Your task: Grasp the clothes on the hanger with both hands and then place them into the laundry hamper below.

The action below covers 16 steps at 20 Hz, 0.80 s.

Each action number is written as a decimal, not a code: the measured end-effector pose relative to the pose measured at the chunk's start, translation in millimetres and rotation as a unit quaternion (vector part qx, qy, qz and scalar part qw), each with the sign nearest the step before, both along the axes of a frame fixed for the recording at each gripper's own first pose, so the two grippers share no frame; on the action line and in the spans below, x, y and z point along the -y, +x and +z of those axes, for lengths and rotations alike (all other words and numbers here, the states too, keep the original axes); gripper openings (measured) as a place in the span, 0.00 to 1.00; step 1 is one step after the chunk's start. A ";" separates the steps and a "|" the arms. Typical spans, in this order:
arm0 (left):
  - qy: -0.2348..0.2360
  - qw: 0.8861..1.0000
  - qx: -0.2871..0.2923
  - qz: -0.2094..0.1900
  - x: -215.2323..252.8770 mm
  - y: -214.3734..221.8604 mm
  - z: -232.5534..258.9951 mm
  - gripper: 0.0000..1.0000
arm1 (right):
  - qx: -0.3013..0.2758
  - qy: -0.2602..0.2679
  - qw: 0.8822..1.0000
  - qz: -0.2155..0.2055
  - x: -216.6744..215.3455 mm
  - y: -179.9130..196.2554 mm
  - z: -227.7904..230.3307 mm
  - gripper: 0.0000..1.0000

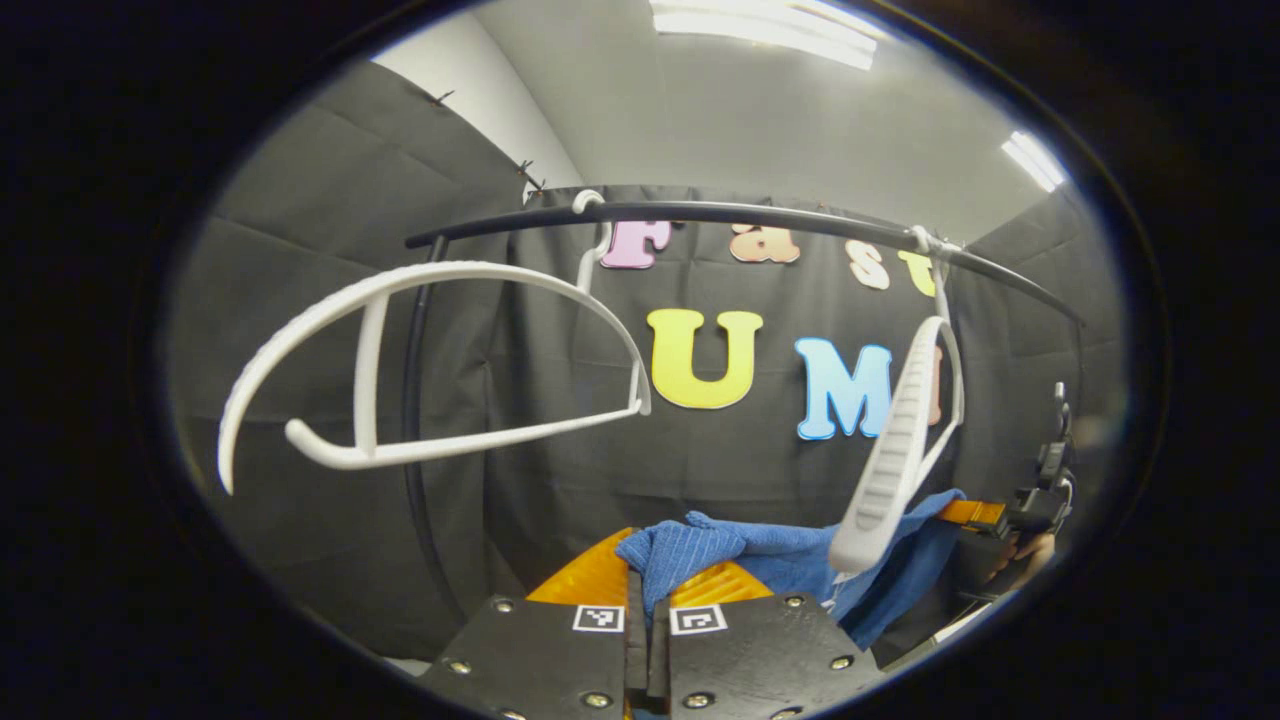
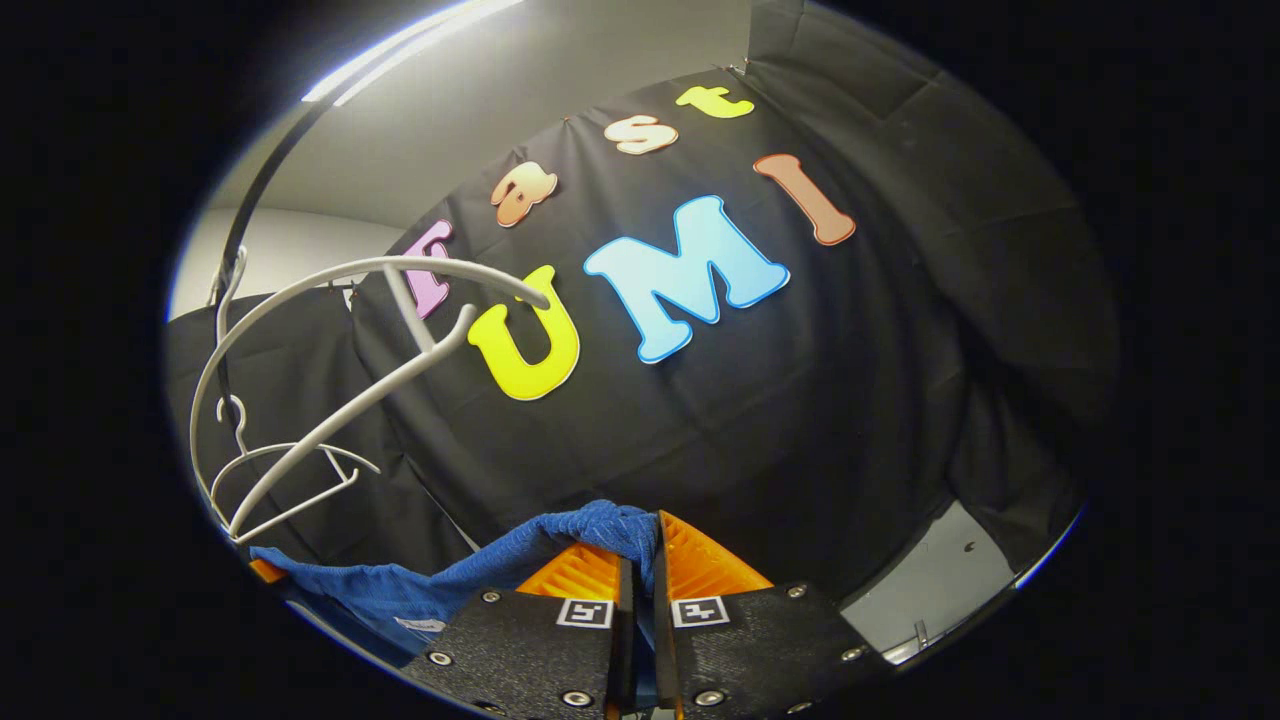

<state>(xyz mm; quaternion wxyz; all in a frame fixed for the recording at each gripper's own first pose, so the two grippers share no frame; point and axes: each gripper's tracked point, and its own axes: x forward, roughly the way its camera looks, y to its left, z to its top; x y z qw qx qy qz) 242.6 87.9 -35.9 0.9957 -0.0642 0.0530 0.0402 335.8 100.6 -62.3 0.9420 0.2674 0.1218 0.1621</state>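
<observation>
The blue garment [image 1: 790, 555] is off its hanger and stretched between both grippers. In the left gripper view, my left gripper [image 1: 650, 585] is shut on a bunched end of the cloth. From there the cloth runs right to the right gripper [image 1: 985, 515], held by a hand. A bare white hanger [image 1: 895, 450] hangs in front of the cloth. In the right gripper view, my right gripper [image 2: 655, 540] is shut on the other end of the blue garment [image 2: 400, 590], which trails down and left toward an orange finger [image 2: 265, 570] of the left gripper.
A black clothes rail [image 1: 700, 212] crosses overhead with a second empty white hanger [image 1: 430, 370] on it at the left. In the right gripper view, a large white hanger [image 2: 380, 330] and a smaller one [image 2: 290, 470] hang from the rail [image 2: 270, 170]. A pale floor patch [image 2: 940, 580] lies lower right.
</observation>
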 end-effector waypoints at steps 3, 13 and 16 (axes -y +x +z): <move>-0.004 1.000 -0.001 -0.007 5.8 -18.9 -4.5 0.01 | 0.000 -0.010 1.000 -0.001 2.6 -27.5 -0.7 0.07; -0.016 0.998 0.036 -0.052 45.8 -114.7 21.6 0.01 | 0.027 -0.028 0.999 0.014 -3.6 -138.6 29.5 0.07; -0.019 0.996 0.043 -0.071 58.9 -133.5 33.2 0.01 | 0.038 -0.028 0.999 0.020 -14.2 -173.2 40.9 0.07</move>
